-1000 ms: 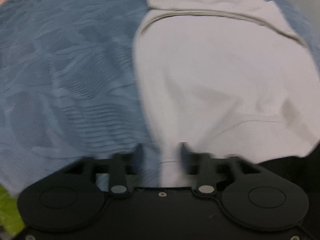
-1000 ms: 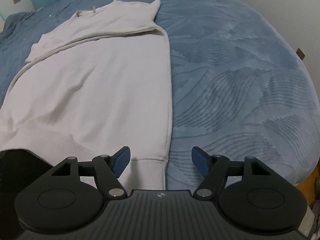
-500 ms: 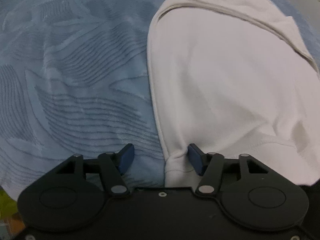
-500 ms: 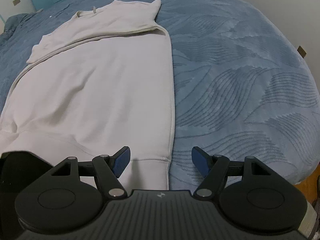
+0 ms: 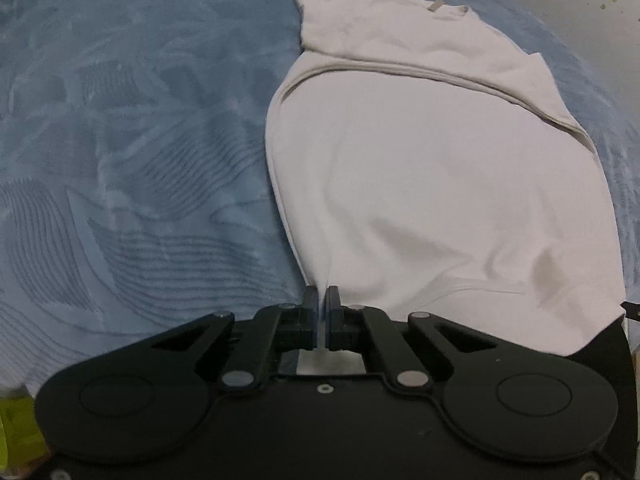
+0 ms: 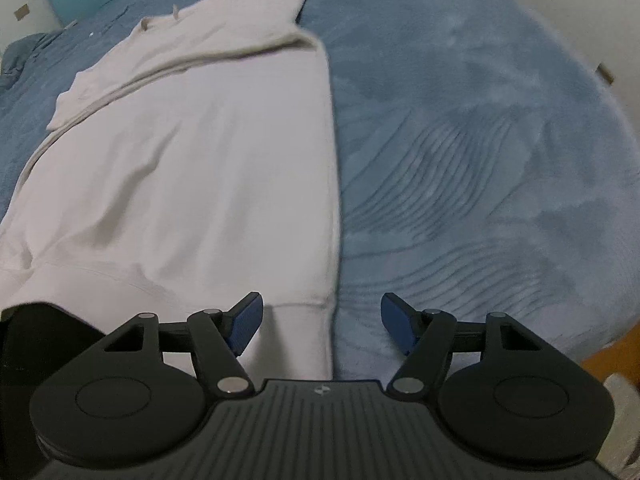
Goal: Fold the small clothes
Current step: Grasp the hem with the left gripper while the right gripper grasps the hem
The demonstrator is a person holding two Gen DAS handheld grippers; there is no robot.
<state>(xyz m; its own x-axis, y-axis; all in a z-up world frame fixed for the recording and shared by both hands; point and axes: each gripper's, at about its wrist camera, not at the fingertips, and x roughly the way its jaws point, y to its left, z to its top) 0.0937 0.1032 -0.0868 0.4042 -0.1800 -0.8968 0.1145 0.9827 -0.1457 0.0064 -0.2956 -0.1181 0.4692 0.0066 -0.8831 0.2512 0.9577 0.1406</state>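
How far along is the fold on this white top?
Done: the white top lies flat on the blue bedspread, its upper part already folded across. In hand: the left gripper is shut on the near left hem corner; the right gripper is open astride the right hem corner. Left: grip it, then fold the hem up.

A garment (image 5: 440,184) is laid flat on a bedspread (image 5: 140,140), its collar end at the far side and its hem at the near side. A folded portion is laid across the far end, on top of the body. The near left hem corner is held between the closed jaws of the left gripper (image 5: 321,298). The near right hem corner (image 6: 316,312) is positioned between the spread fingers of the right gripper (image 6: 320,316). Bare bedspread is seen left and right of the garment.
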